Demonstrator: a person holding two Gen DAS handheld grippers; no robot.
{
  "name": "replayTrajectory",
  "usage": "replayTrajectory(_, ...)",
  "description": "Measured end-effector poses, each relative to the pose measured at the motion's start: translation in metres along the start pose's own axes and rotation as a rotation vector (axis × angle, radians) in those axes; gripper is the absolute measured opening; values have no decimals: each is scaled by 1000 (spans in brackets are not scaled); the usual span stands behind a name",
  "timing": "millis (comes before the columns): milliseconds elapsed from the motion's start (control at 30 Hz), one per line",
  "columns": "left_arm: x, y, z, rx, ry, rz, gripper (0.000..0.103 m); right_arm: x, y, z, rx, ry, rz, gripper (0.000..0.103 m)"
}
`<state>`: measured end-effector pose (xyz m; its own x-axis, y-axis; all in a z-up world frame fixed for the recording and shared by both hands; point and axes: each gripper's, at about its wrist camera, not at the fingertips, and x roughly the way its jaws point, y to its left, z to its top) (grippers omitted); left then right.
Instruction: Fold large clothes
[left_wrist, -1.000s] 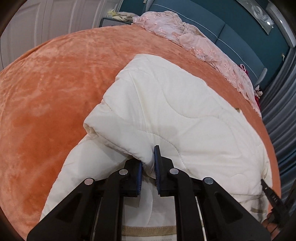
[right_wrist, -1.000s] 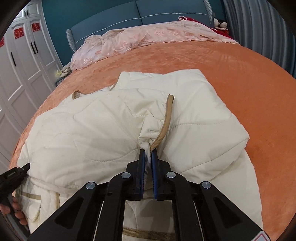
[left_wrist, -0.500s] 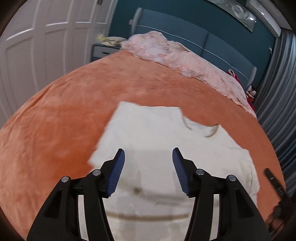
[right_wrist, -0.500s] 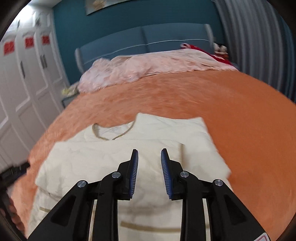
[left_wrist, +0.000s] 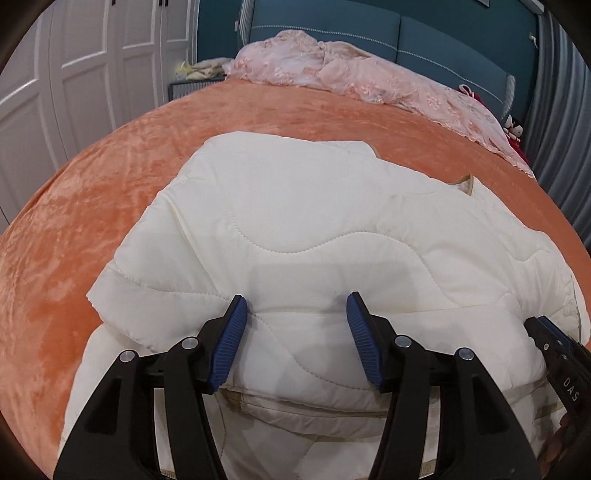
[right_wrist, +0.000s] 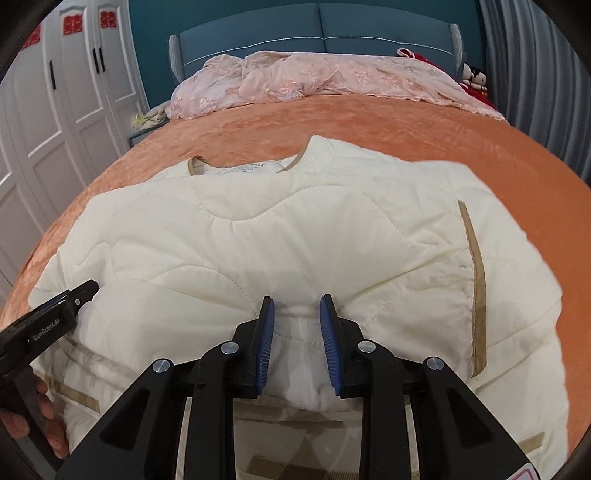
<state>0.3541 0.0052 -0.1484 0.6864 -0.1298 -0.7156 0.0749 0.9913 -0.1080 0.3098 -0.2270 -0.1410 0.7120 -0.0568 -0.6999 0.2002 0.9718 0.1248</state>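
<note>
Both grippers have let go. A moment ago each pinched the white jacket (right_wrist: 280, 236); now the left gripper (left_wrist: 295, 332) has its jaws spread wide, the right gripper (right_wrist: 295, 332) less so, both empty. The jacket lies folded on the orange bed (right_wrist: 406, 125).

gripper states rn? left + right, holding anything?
Left gripper: open, jaws just opened, nothing held, over the cream jacket.
Right gripper: open with a narrower gap, just released, nothing held.
</note>
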Motion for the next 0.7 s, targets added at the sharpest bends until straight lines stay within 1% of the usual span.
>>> replayTrajectory(167, 1, -2, -4, 8, -23, 7, 55, 3, 5, -6, -20, -10, -28, 25)
replayTrajectory(300, 2, -4, -7, 18, -37, 20, 55, 5, 6, -7, -20, -13, -29, 25)
replayTrajectory(433, 3, -8, -10, 32, -45, 38, 56, 7, 7, -9, -25, -21, -41, 25)
replayTrajectory(700, 4, -10, -11, 41, -53, 50, 56, 7, 11, -11, -32, -24, -57, 25)
